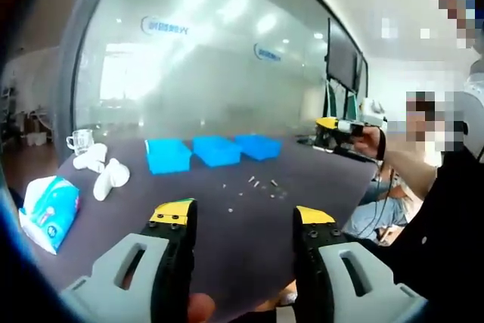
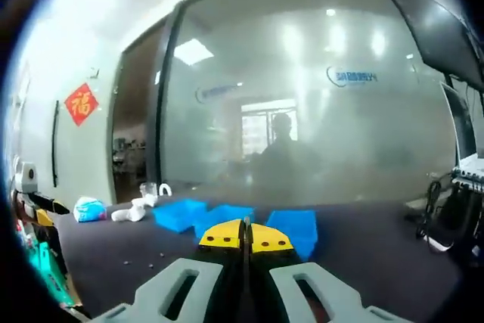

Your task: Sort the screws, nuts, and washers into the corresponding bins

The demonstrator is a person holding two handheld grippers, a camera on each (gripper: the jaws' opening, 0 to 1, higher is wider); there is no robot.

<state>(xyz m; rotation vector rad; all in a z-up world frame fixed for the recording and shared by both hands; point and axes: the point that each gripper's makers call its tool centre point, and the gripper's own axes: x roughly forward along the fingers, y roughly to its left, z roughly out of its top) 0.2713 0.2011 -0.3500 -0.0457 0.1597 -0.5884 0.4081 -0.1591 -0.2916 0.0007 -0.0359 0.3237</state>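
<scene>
Scattering across the dark bench (image 1: 302, 179), the small screws, nuts and washers (image 1: 255, 185) lie loose just in front of three blue bins (image 1: 215, 149) set in a row toward the far edge. Left of the bins sit a white bundle of cloth or plastic (image 1: 106, 172), a clear glass mug (image 1: 79, 140) and a blue-and-white tissue pack (image 1: 50, 209) near the bench's corner. Behind everything runs a frosted glass wall (image 1: 212, 73) with blue lettering. The left hand-held gripper (image 1: 240, 221) hangs above the near side of the bench with its yellow-tipped jaws spread wide and nothing between them. The right hand-held gripper (image 1: 333, 128) shows in the left gripper view, held in a person's hand (image 1: 370, 141) beyond the right edge of the bench, well apart from the hardware. In the right gripper view its jaws (image 2: 245, 238) are pressed together, tips touching, with nothing held, and they cover part of the blue bins. A red diamond sign (image 2: 81, 104) hangs on the wall at left, and cables (image 2: 442, 225) lie at the bench's right end.
</scene>
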